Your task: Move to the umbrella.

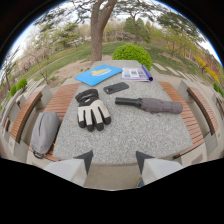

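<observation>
Outdoor stone bench point(125, 130) holding a folded grey umbrella point(150, 104), a glove point(92, 110) and a phone point(116, 88). The tongs point(114, 161) hover apart at the near edge.

We can read no text, brand, number or sign here. The blue folder point(98, 74) on the stone table point(125, 135) carries a yellow mark, but we cannot tell any letters in it. The open booklet point(136, 74) beside it shows printed pages too small for us to make out. We find no legible label on the folded umbrella point(150, 104), the gloves point(92, 111) or the phone point(116, 88).
</observation>
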